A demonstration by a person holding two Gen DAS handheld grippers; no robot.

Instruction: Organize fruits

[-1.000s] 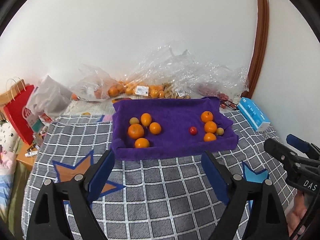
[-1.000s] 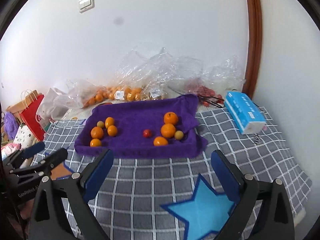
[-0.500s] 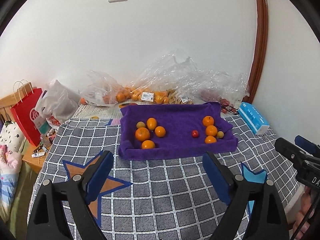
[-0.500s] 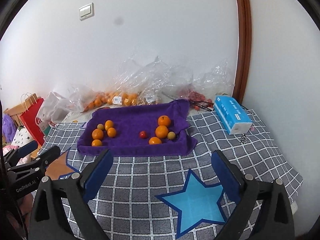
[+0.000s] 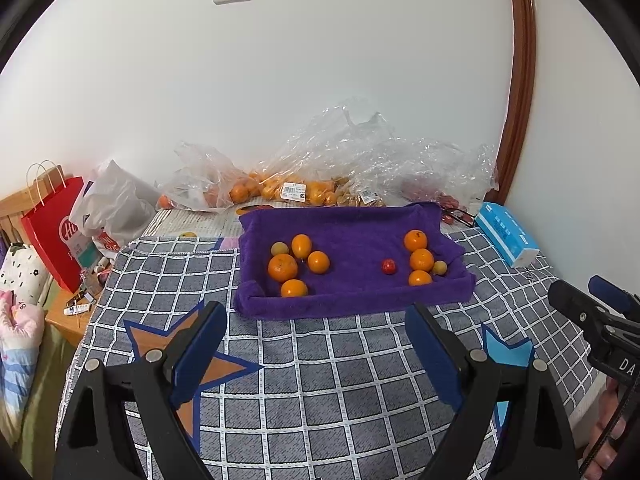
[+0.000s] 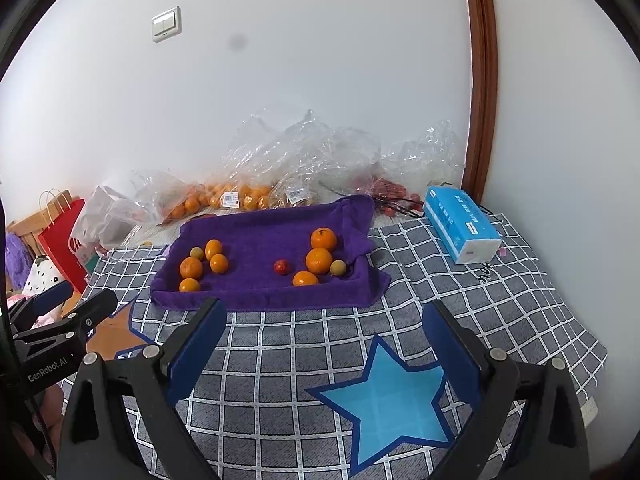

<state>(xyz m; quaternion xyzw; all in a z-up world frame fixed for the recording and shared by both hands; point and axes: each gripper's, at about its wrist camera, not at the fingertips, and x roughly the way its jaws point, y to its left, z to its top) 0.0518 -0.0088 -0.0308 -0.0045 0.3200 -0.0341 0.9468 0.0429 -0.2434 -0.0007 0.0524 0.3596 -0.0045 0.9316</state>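
A purple towel (image 5: 352, 220) (image 6: 260, 232) lies on the checked blanket with fruit in two clusters. The left cluster has several oranges (image 5: 283, 267) (image 6: 191, 267) and a small yellow-green fruit (image 5: 279, 248). On the right lie three oranges (image 5: 421, 259) (image 6: 319, 260) and another yellow-green fruit (image 5: 439, 267) (image 6: 338, 267). One small red fruit (image 5: 388, 266) (image 6: 281, 267) sits between the clusters. My left gripper (image 5: 316, 316) is open, well short of the towel's near edge, nothing between its fingers. My right gripper (image 6: 324, 316) is open too, over the blanket in front of the towel.
Clear plastic bags (image 5: 360, 168) with more oranges and red fruit line the wall behind the towel. A blue tissue pack (image 5: 506, 234) (image 6: 460, 224) lies at the right. A red paper bag (image 5: 52, 232) and soft things stand off the blanket's left edge.
Both cameras have drawn back and tilted up slightly, so the towel and fruit look smaller and farther. Both grippers stay open and empty.
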